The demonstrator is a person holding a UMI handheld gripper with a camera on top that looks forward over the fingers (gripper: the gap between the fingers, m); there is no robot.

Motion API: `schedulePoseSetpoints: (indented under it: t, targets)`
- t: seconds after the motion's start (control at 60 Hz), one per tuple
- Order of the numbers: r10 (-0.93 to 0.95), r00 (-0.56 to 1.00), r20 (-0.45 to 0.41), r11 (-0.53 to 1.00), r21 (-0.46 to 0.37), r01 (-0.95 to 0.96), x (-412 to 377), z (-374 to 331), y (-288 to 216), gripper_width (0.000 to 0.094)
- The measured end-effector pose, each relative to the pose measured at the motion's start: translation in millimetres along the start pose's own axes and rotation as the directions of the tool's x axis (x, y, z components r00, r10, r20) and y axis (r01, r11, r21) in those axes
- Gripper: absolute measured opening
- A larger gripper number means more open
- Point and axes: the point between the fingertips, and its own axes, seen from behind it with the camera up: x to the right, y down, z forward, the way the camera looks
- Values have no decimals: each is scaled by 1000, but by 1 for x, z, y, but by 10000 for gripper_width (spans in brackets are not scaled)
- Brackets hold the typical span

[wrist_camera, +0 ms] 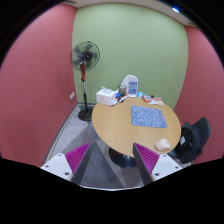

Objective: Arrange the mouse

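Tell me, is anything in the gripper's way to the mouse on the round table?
Nothing visible blocks it. The open gripper hangs above the floor, short of the round table. The mouse sits at the table's near edge, beside the mouse pad.

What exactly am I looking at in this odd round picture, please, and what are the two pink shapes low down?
This is one wide-angle picture from a camera riding on a hand-held gripper, looking forward along it. No robot arm is involved; a person carries the tool. The pink shapes are pads on its two fingers, which stand apart and hold nothing. Beyond them stands a round wooden table. On it lie a blue patterned mat, a pale mouse near the close edge, and a box with some small items at the far side. A standing fan is behind, and a black chair beside the table.
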Motion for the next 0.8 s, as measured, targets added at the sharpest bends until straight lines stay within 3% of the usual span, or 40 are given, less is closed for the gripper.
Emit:
schedulePoseSetpoints:
  t: [0.217, 0.417, 0.583, 0.8]
  targets:
    - [36, 999, -7, 998, -43, -36, 39, 17, 43, 827]
    - [71, 996, -55, 994, -81, -75, 124, 51, 108, 832]
    - [109, 990, -89, 993, -44, -114, 208, 106, 128, 835]
    - [168, 984, -66, 985, -16, -169, 271, 192, 131, 834]
